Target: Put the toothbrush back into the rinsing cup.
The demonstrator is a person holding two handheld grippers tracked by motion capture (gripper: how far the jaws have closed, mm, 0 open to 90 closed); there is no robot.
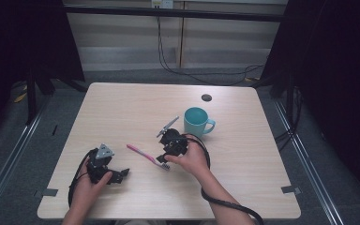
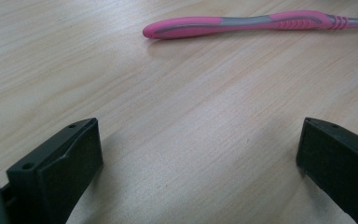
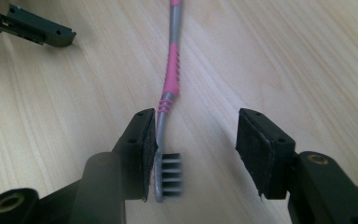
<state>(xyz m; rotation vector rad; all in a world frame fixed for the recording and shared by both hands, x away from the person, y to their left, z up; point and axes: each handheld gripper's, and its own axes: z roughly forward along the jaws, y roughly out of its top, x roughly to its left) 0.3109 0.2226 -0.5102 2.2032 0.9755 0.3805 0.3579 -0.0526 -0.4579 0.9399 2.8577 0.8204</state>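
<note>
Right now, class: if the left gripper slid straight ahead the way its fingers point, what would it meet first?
Probably the pink toothbrush handle: bare table lies before the left gripper, though depth is hard to judge.

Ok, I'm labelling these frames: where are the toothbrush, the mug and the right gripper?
toothbrush [image 3: 171, 70]: right gripper view, pink handle.
mug [image 1: 196, 123]: high view, teal wall.
right gripper [image 3: 191, 151]: right gripper view, midway between its jaws.
</note>
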